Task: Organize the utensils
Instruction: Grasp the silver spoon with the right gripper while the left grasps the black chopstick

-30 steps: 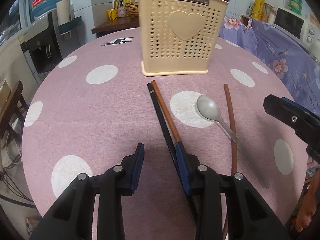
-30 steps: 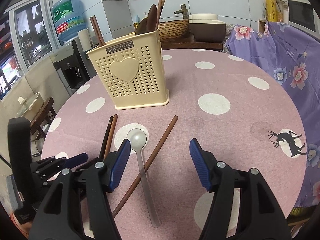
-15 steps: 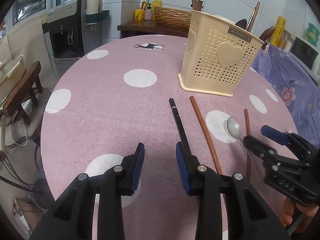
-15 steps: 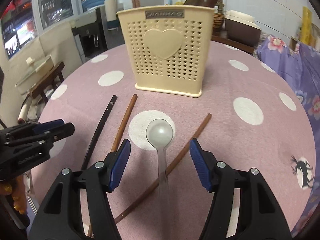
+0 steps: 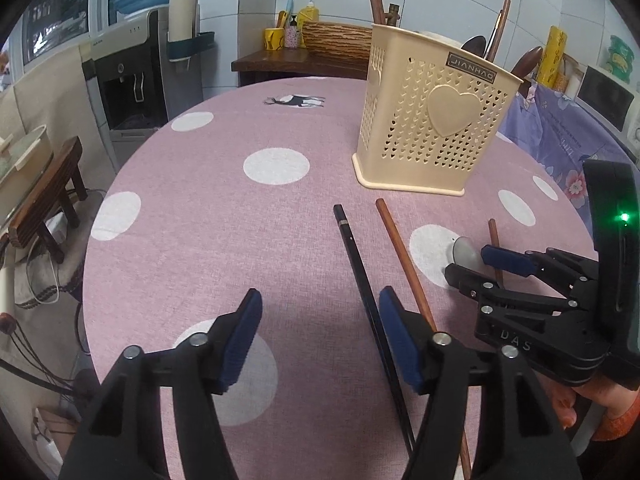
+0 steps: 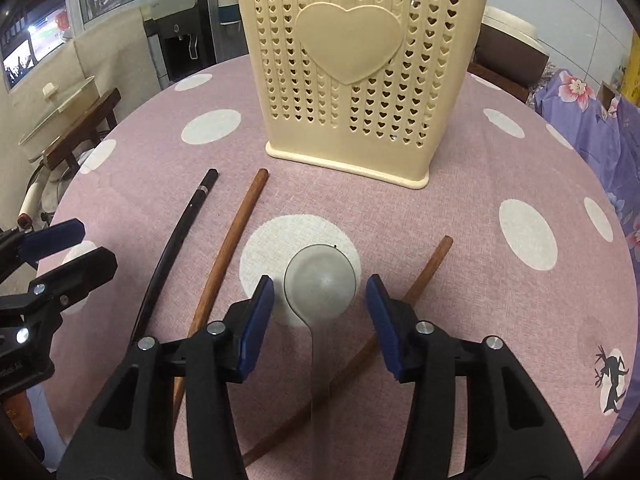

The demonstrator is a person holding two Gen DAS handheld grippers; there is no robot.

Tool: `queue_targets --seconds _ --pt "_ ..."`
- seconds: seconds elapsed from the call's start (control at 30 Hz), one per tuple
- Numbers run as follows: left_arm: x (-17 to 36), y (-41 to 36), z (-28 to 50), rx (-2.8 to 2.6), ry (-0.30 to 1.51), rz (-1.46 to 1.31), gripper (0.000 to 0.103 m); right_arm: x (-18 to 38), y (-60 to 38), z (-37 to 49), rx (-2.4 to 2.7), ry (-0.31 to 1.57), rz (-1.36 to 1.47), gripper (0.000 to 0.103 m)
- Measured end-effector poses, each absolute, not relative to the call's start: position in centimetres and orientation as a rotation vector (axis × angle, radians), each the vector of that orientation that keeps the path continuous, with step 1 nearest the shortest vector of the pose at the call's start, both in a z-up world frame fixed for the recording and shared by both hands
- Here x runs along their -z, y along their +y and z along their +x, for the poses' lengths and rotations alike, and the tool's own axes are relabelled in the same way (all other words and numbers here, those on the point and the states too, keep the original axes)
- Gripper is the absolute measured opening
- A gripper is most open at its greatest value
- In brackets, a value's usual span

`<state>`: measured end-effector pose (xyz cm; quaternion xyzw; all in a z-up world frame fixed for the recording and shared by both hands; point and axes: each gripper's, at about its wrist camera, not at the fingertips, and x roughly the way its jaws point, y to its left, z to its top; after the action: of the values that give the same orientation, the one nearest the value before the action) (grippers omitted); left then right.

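A cream perforated utensil holder (image 6: 348, 76) with a heart on its front stands on the pink dotted table (image 6: 480, 184); several utensils stick out of it in the left wrist view (image 5: 436, 120). A grey spoon (image 6: 320, 284), two brown chopsticks (image 6: 236, 232) (image 6: 424, 272) and a black chopstick (image 6: 180, 236) lie in front of it. My right gripper (image 6: 320, 312) is open, its jaws astride the spoon's bowl just above the table. My left gripper (image 5: 320, 344) is open and empty, left of the black chopstick (image 5: 356, 260).
A water dispenser (image 5: 132, 80) and a wooden stool (image 5: 40, 196) stand off the table's left. A purple floral cloth (image 6: 592, 120) lies at the right. A dark sideboard with a woven basket (image 5: 336, 40) stands behind the table.
My right gripper has moved forward and down until its jaws flank the spoon's bowl. My left gripper has opened wider and shifted left, off the black chopstick.
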<state>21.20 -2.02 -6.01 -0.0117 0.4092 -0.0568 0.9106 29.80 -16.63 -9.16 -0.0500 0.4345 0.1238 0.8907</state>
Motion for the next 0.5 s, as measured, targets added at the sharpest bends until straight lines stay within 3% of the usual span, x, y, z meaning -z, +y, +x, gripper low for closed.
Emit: queue_targets --seconds 0.1,0.33,0.43,0.5 --pt "5.8 -2.3 21.2 0.091 0.808 0.002 0.079 9.2 -16.7 29.8 -0.248 0.897 -0.1 0.037" --pt "5.9 -3.0 22.2 0.074 0.83 0.053 0.081 9.1 -17.0 29.7 -0.246 0.895 -0.09 0.037" --pt "6.1 -3.3 23.0 0.093 0.866 0.034 0.066 8.7 -17.6 29.5 -0.243 0.883 -0.059 0.037" --pt "6.4 -3.3 23.6 0.115 0.899 0.01 0.049 8.0 -18.1 29.2 -0.234 0.868 -0.038 0.037"
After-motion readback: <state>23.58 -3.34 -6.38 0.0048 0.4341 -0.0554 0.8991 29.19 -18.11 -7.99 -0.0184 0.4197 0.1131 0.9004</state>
